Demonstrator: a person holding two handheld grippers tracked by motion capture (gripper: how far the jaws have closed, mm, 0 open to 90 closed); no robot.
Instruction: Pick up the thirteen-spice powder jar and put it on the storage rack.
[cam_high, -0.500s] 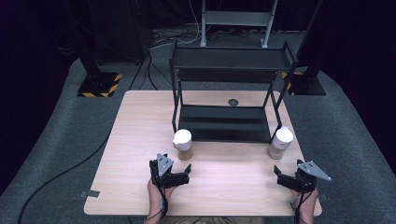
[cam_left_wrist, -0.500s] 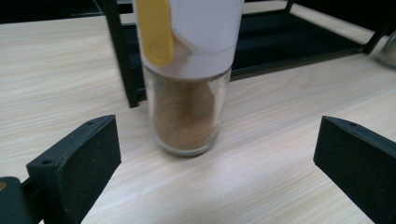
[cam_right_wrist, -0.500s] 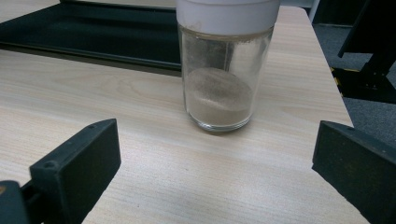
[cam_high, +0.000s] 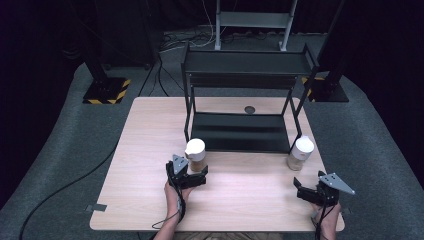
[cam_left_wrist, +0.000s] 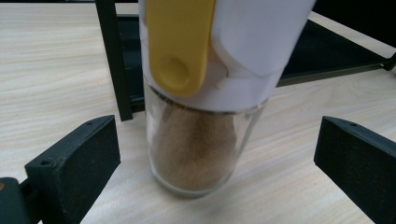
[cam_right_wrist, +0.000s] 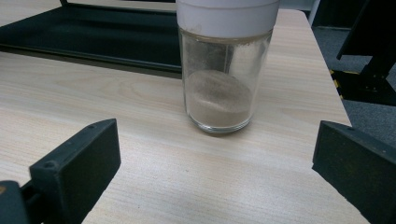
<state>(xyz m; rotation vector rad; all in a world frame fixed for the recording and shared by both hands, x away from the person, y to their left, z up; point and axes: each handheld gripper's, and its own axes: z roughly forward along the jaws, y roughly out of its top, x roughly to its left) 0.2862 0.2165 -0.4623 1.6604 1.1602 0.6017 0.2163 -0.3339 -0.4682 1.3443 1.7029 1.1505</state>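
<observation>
Pale wood counter (cam_high: 145, 150): we see two glass spice jars with white lids standing upright at the front corners of a black two-tier rack (cam_high: 245, 95). The left jar (cam_high: 195, 155), filled with tan powder and bearing a yellow flap on its lid, stands just ahead of our left claw (cam_high: 192, 176), jaws spread wide. The right jar (cam_high: 301, 153), lower-filled, stands near the right claw (cam_high: 306, 192), jaws likewise apart and empty.

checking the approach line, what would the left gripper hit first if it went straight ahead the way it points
Most likely the glass jar of brown powder, standing upright between the open jaws of the left gripper. Just behind the jar is the black shelf rack.
</observation>
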